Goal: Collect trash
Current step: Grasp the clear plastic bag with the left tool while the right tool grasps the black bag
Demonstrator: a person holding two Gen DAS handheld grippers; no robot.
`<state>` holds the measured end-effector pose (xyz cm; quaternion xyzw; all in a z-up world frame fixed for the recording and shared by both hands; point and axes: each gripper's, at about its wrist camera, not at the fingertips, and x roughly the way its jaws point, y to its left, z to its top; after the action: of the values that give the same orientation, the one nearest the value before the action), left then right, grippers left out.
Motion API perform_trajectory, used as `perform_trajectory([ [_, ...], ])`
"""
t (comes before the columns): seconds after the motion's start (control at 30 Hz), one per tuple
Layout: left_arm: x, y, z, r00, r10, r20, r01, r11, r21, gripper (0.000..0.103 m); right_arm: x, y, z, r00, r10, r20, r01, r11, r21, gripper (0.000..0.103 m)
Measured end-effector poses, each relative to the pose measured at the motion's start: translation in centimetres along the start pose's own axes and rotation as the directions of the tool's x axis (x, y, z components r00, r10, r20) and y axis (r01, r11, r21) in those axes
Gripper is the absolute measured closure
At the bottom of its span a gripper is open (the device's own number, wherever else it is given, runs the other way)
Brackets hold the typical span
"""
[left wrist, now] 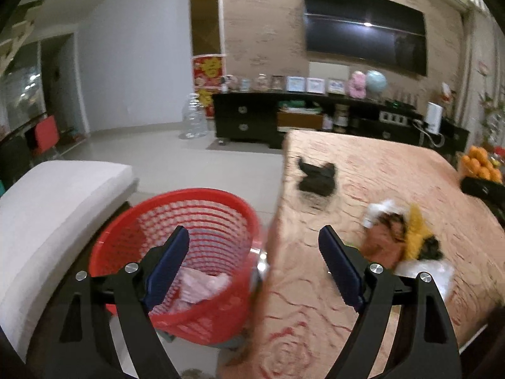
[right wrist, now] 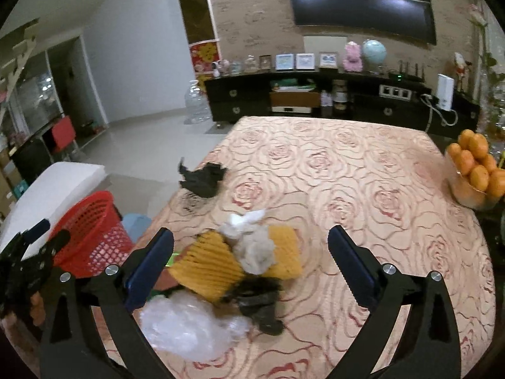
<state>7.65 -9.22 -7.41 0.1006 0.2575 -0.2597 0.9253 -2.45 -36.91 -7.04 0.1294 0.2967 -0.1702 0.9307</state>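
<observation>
A red mesh basket (left wrist: pixel 176 221) stands on the floor beside the table, with pale pink crumpled trash (left wrist: pixel 202 287) inside; it also shows in the right wrist view (right wrist: pixel 91 233). My left gripper (left wrist: pixel 254 252) is open and empty, above the basket's right rim and the table edge. On the rose-patterned tablecloth (right wrist: pixel 363 189) lies a pile: yellow foam netting (right wrist: pixel 208 265), a white tissue wad (right wrist: pixel 252 246), dark scraps (right wrist: pixel 258 303) and clear plastic (right wrist: pixel 189 325). A black crumpled piece (right wrist: pixel 202 178) lies farther off. My right gripper (right wrist: pixel 251 259) is open and empty, just above the pile.
A bowl of oranges (right wrist: pixel 476 170) stands at the table's right edge. A white cushioned seat (left wrist: pixel 47 214) is left of the basket. A dark TV cabinet (right wrist: pixel 331 101) and a big water jug (right wrist: pixel 197 102) stand across the tiled floor. The left gripper shows in the right wrist view (right wrist: pixel 34 243).
</observation>
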Motion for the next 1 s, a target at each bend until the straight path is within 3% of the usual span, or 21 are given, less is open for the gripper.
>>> perform_trajectory([
  [0.13, -0.7, -3.3, -0.9, 0.994, -0.105, -0.008, 0.105, 0.994, 0.034, 0.022, -0.2, -1.6, -0.2, 1.0, -0.008, -0.008, 0.008, 0.999, 0.036, 0.008],
  [0.33, -1.1, -9.2, -2.2, 0.97, -0.241, -0.027, 0.243, 0.961, 0.132, 0.022, -0.9, -3.1, -0.3, 1.0, -0.008, -0.008, 0.009, 0.997, 0.075, 0.008],
  [0.53, 0.2, -13.6, -3.0, 0.952, -0.295, -0.086, 0.307, 0.928, 0.209, 0.022, -1.2, -4.2, -0.5, 1.0, 0.015, -0.018, -0.013, 0.994, 0.106, 0.008],
  [0.73, 2.6, -14.7, -3.4, 0.923, -0.349, -0.164, 0.375, 0.911, 0.172, 0.023, -1.3, -4.8, -0.6, 0.999, 0.031, -0.029, -0.027, 0.992, 0.126, 0.008],
  [0.83, 3.3, -15.4, -4.1, 0.913, -0.354, -0.204, 0.39, 0.902, 0.183, 0.036, -1.4, -4.9, -0.6, 0.999, 0.032, -0.029, -0.028, 0.991, 0.127, 0.008],
  [0.9, 3.8, -15.8, -4.6, 0.911, -0.346, -0.226, 0.389, 0.901, 0.191, 0.051, -1.4, -4.9, -0.6, 0.999, 0.032, -0.028, -0.028, 0.991, 0.129, 0.008],
  [1.0, 3.9, -15.8, -4.8, 0.911, -0.347, -0.224, 0.39, 0.901, 0.192, 0.061, -1.5, -5.1, -0.6, 0.999, 0.032, -0.028, -0.028, 0.991, 0.131, 0.008],
])
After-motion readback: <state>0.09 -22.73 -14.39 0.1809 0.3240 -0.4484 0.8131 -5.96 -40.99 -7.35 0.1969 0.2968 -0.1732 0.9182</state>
